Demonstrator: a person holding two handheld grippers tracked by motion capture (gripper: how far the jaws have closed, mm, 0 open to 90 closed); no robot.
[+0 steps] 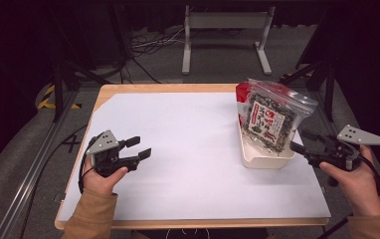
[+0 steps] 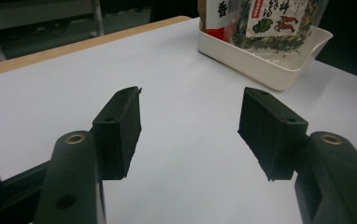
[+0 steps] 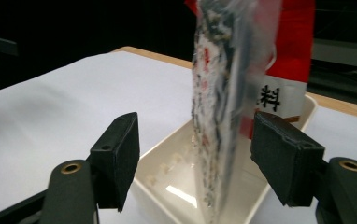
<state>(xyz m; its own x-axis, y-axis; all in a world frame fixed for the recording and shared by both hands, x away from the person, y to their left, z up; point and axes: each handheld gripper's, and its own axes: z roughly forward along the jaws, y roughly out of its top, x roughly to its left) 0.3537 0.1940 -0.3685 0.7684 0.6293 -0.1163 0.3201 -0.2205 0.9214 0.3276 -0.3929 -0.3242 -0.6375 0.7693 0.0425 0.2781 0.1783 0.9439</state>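
A clear zip bag [image 1: 267,117] of dark dried flakes with a red and white label stands upright in a white tray [image 1: 267,162] at the table's right. A red packet [image 3: 293,42] stands behind it in the same tray. My right gripper [image 1: 299,140] is open at the tray's right side. In the right gripper view the bag [image 3: 218,93] stands edge-on between the wide jaws, and neither pad touches it. My left gripper [image 1: 143,147] is open over the paper at the left, with nothing between its jaws. It points toward the tray [image 2: 260,70] and the bag [image 2: 265,18].
A white paper sheet [image 1: 178,149] covers most of the wooden table [image 1: 128,88]. On the floor beyond the far edge stand a grey metal frame [image 1: 225,30] and loose cables [image 1: 148,45]. Dark stands flank the table on both sides.
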